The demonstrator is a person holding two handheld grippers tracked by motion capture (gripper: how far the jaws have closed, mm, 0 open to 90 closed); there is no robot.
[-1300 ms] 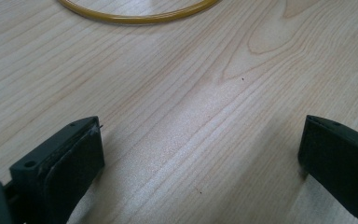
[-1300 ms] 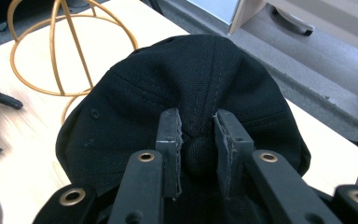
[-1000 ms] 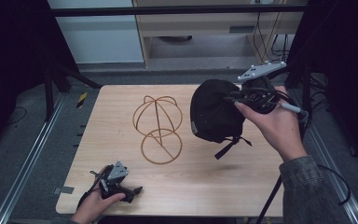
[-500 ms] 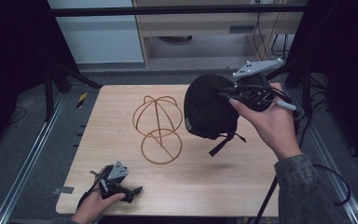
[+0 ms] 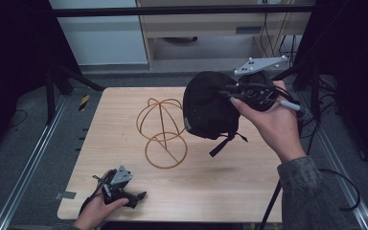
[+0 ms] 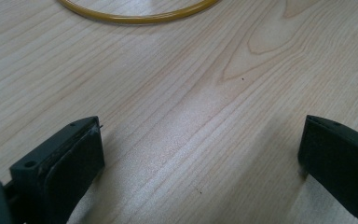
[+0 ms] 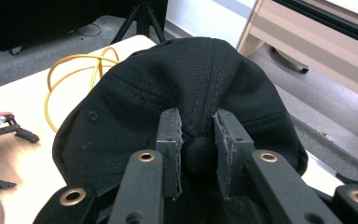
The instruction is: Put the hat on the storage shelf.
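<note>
A black cap (image 5: 206, 108) hangs in the air over the right half of the wooden table (image 5: 220, 187). My right gripper (image 5: 229, 91) is shut on the button at its crown; in the right gripper view both jaws pinch that button (image 7: 198, 151) with the cap's dome (image 7: 191, 70) beyond them. A yellow wire hat stand (image 5: 162, 132) (image 7: 74, 63) rests upright mid-table, just left of the cap and apart from it. My left gripper (image 5: 135, 196) lies at the front left corner, open (image 6: 200, 149), nothing between its jaws; the stand's base ring (image 6: 135, 16) lies ahead of it.
A wooden cabinet (image 5: 211, 28) stands behind the table. Black tripod legs (image 5: 62, 76) stand at the back left. Metal rails (image 5: 28, 163) run along both table sides, and a cable (image 5: 345, 187) loops on the floor at the right.
My right gripper has carried the cap a little leftward, closer to the wire stand. The left gripper has stayed put.
</note>
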